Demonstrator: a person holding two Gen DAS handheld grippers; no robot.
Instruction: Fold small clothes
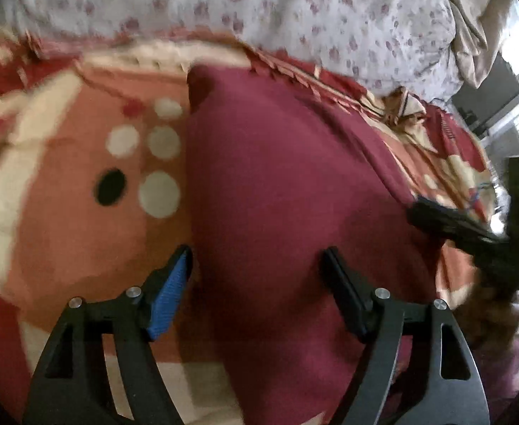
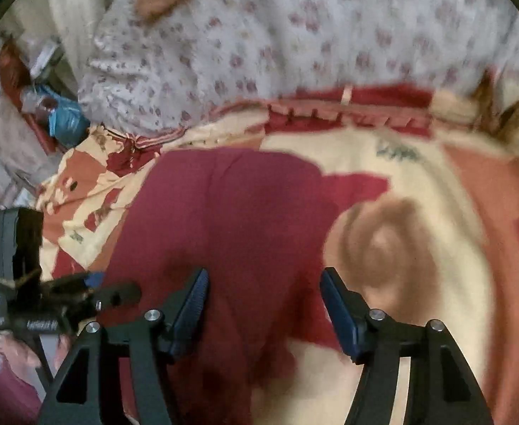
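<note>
Closest to the lens, the left gripper [image 1: 257,258] tips steeply down over the bed, jaws standing well apart with nothing pinched between them, just hovering above the maroon garment [image 1: 288,194]; one finger has a blue pad [image 1: 172,294] facing inward. The right gripper [image 2: 264,279] is pitched down much the same way, jaws apart too and empty, with the same maroon cloth showing in the gap below them. So neither one is actually gripping anything right now. Each gripper also turns up at the edge of the other's view: the right one pokes in from the right side of the left wrist camera, the left one sits low on the left side of the right wrist camera, so the two are working side by side over the cloth. The garment lies spread flat-ish on a patterned blanket [image 1: 82,212] in red, orange and cream with pale dots and one black dot, and it reaches up toward the blanket's fringed far edge. Past that edge is a white floral duvet [image 1: 295,10] bunched up across the back, with a beige cloth [image 1: 479,17] piled in the far right corner. Everything is pretty motion-blurred, so finer detail on the garment is a no-go.
</note>
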